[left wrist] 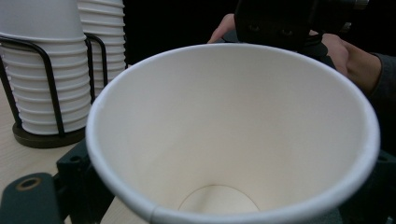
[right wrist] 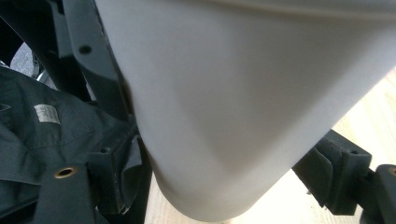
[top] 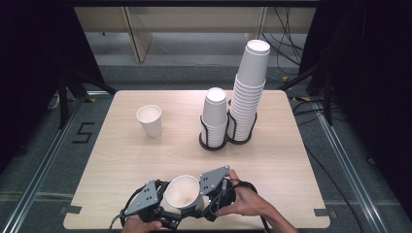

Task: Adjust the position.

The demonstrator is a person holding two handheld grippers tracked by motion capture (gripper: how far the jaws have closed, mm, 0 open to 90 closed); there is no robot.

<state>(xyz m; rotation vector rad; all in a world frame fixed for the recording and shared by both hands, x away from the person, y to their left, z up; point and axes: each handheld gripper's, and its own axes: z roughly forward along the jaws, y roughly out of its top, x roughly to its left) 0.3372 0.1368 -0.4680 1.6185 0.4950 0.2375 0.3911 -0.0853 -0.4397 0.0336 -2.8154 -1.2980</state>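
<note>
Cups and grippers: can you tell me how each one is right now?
held cup: upright, empty, between both grippers.
lone cup: upright, empty, standing by itself.
short stack: upside-down cups in a wire holder.
tall stack: upside-down cups in the next holder.
left gripper: jaws around the held cup's left side.
right gripper: jaws around its right side.

Light wood table [top: 145,160] on a grey floor [top: 43,160], metal rails [top: 34,179] running along both sides and a black "5" mark [top: 83,132] left of the table. Black curtains [top: 29,58] close off left and right, dark stand legs [top: 65,92] at their feet. Behind, pale wooden panels [top: 145,29] and loose cables [top: 286,34], probably a shelf or desk base.
</note>
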